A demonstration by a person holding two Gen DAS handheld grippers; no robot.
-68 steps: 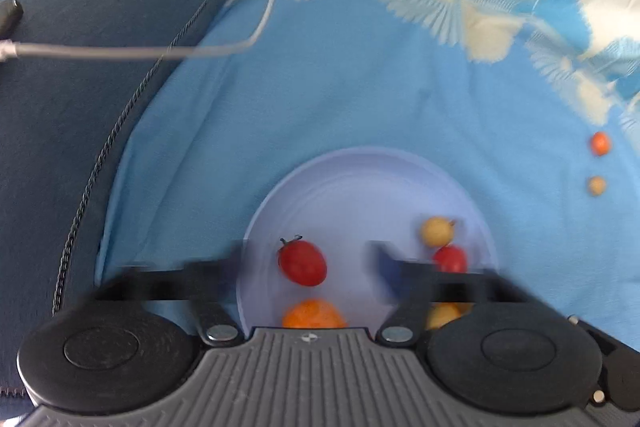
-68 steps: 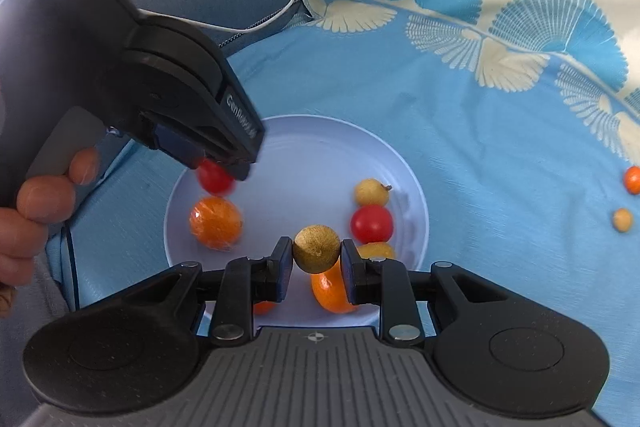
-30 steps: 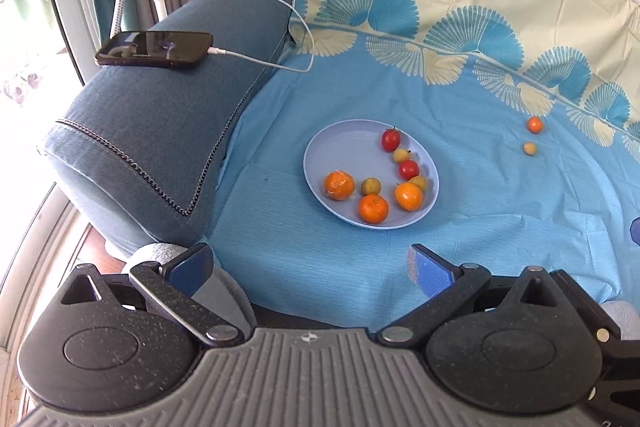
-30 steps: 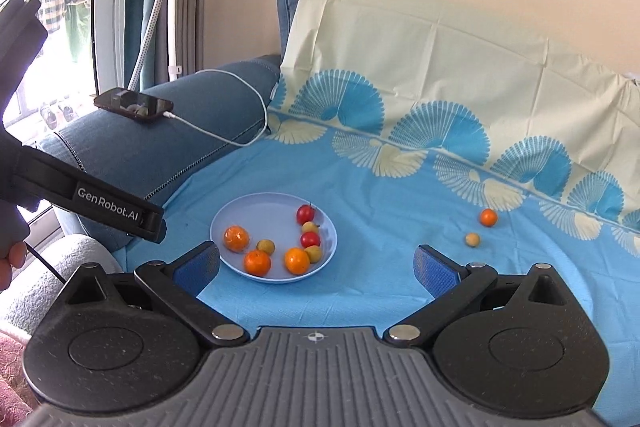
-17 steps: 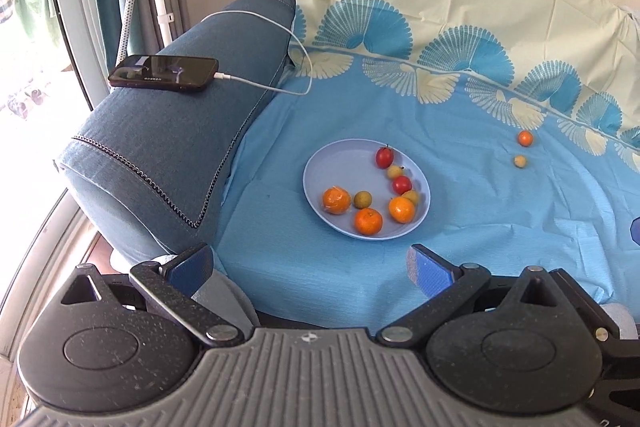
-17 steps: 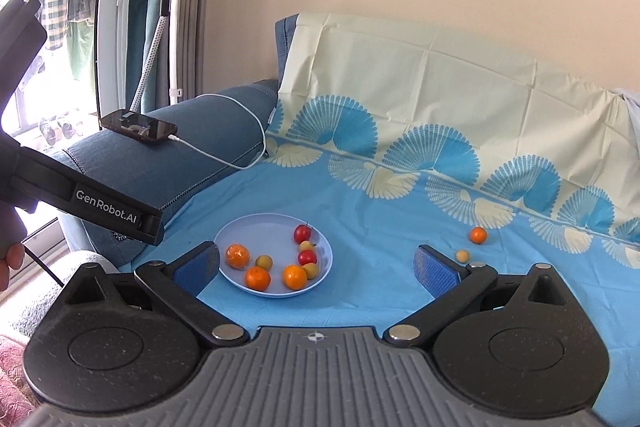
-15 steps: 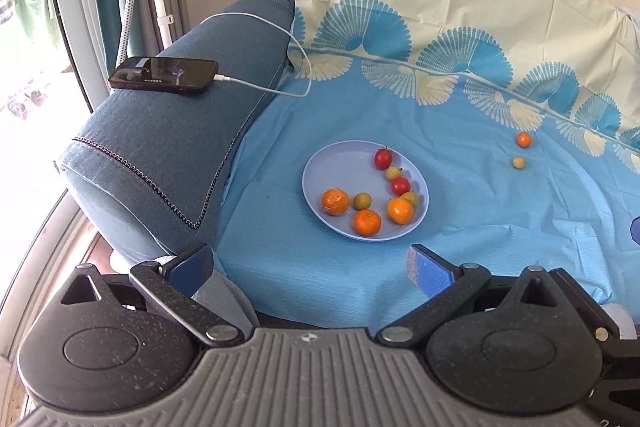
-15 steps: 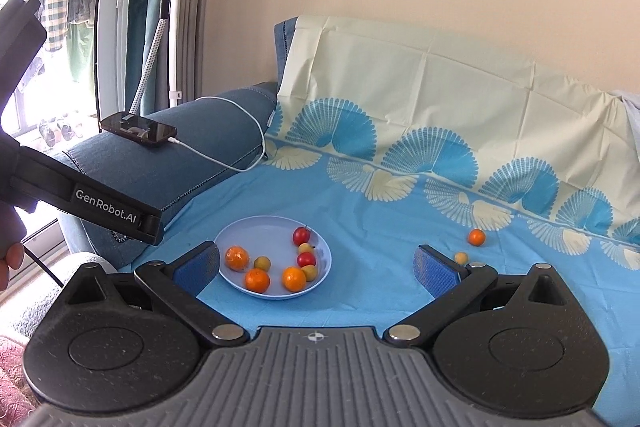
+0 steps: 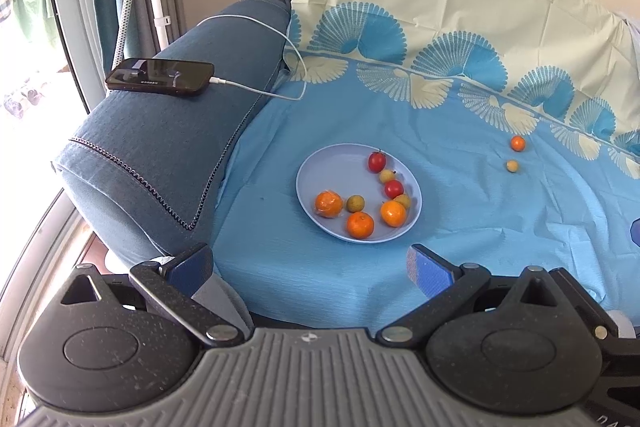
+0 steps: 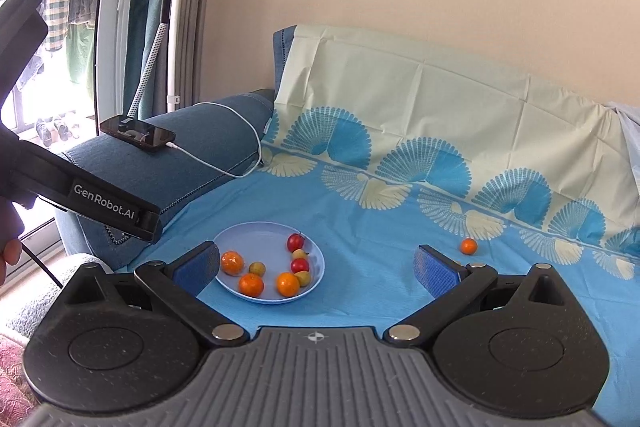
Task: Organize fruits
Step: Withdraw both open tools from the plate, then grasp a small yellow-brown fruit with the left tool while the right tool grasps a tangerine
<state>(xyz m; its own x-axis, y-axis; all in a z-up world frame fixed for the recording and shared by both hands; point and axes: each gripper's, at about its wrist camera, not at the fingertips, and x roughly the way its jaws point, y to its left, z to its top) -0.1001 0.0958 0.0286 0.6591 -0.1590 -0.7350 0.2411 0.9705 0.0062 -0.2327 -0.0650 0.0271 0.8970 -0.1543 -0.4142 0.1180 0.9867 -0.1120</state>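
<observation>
A pale blue plate [image 9: 332, 171] [image 10: 256, 235] lies on the blue sofa cover and holds several fruits: oranges [image 9: 360, 225] [image 10: 251, 285], red cherry tomatoes [image 9: 376, 161] [image 10: 295, 242] and small yellow-brown longans [image 9: 355, 203] [image 10: 257, 268]. Off the plate to the right lie a small orange fruit [image 9: 518, 143] [image 10: 468, 246] and a longan [image 9: 512, 165]. My left gripper [image 9: 310, 269] is open and empty, held back from the sofa's front edge. My right gripper [image 10: 316, 263] is open and empty too, pulled well back. The left gripper's body [image 10: 108, 205] shows at the left of the right wrist view.
A black phone [image 9: 160, 76] [image 10: 137, 132] on a white charging cable [image 9: 280, 39] rests on the blue sofa armrest [image 9: 160, 155]. A garment steamer stand [image 10: 168, 27] stands by the window behind. The patterned cover [image 9: 440, 99] runs up the backrest.
Both grippers have pulled back and up from the plate. The right one let go of a longan into the plate, the left one a cherry tomato. Both opened wide.
</observation>
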